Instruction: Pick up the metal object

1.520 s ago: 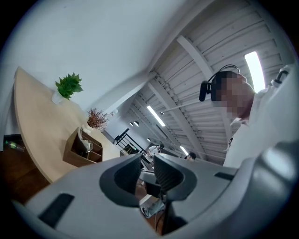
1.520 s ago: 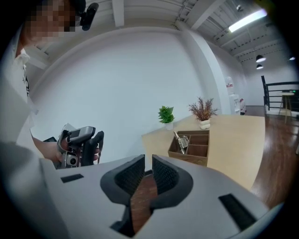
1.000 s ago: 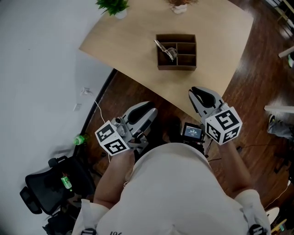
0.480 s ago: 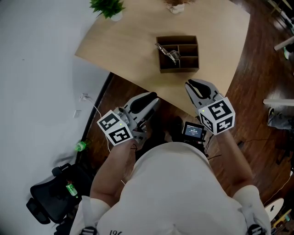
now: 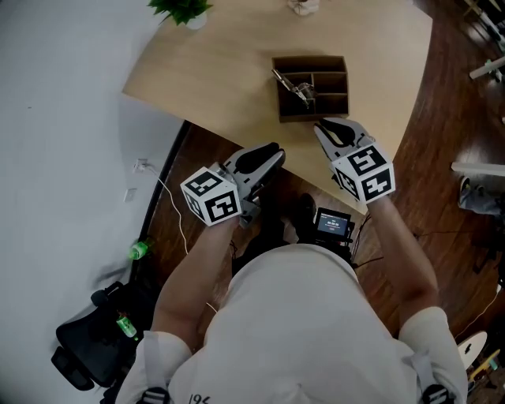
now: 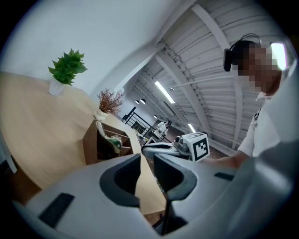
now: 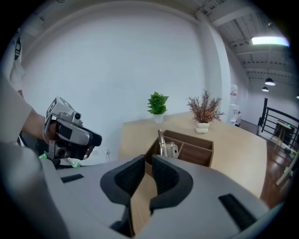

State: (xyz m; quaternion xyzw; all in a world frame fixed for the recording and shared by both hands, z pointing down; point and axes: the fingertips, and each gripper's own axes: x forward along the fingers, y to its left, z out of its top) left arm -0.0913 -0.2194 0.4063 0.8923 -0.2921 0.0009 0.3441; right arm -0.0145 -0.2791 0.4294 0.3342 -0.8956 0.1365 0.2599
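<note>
The right gripper (image 7: 148,169), jaws a narrow slit apart with nothing between them, hovers over the near edge of the pale wooden tabletop (image 5: 213,71), just short of a dark brown wooden divided box (image 5: 311,87). A shiny metal object (image 5: 293,85) leans in the box's left compartment, one end above the rim. The left gripper (image 6: 147,161), equally narrow and empty, hangs off the tabletop's edge above the dark plank floor (image 5: 446,126). A green potted plant (image 5: 180,9) stands at the far edge by the white wall (image 5: 55,118)
</note>
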